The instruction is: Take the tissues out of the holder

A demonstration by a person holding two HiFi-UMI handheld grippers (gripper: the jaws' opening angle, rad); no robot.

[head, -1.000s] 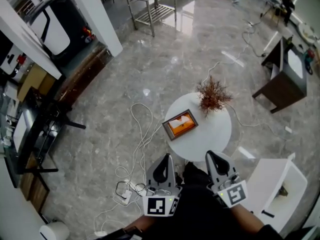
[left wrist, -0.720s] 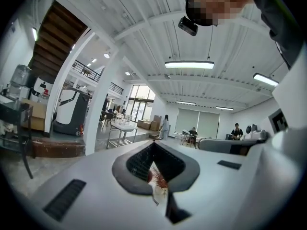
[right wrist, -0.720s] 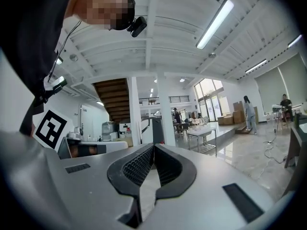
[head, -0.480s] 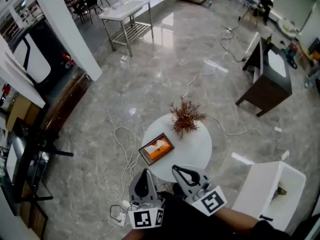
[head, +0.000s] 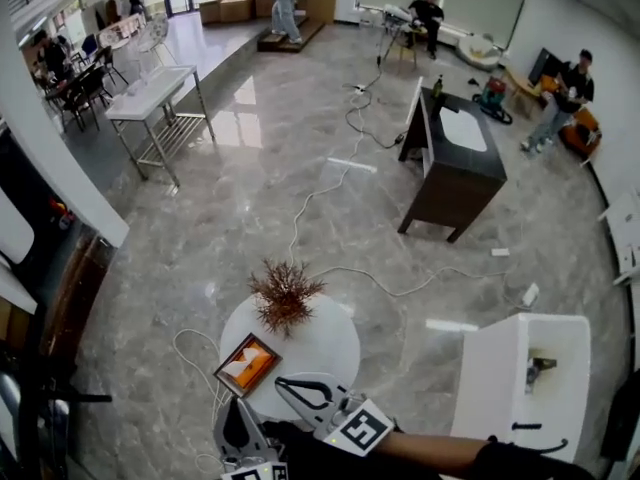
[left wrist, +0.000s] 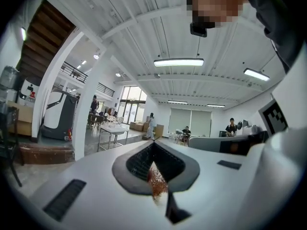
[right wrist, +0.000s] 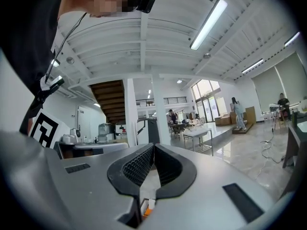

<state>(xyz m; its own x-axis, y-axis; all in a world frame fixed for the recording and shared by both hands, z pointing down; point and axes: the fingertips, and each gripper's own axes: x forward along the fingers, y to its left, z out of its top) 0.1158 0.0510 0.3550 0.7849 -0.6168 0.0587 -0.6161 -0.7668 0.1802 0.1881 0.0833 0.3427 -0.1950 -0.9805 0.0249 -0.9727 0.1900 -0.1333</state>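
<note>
Floor [head: 250, 208] of polished grey stone fills most of the head view, with cables [head: 335, 173] trailing across it and a dark cabinet [head: 455, 178] well beyond. Nearer stands a small round white tabletop [head: 325, 343]. On its far side is a dried plant [head: 285, 296], and on its near-left edge lies the tissue holder [head: 247, 364], a wood-framed tray that shows orange with a pale tissue [head: 243, 361] lying in it.

The right tool [head: 285, 382] reaches level over the near rim, just beside the holder. Its own view shows the jaws pressed together with nothing between them, and a sliver of the orange holder shows below them. The left tool [head: 238, 423] is lower and short of the rim. Its jaws are also closed and empty, with the plant glimpsed through the gap behind the tips.

The main risk I see is reaching in with closed jaws: they would only shove the holder, which sits close enough to the edge to slide off. A tug on the tissue with nothing bracing the light tray could drag it along too. A wide sweep might also clip the plant.
</note>
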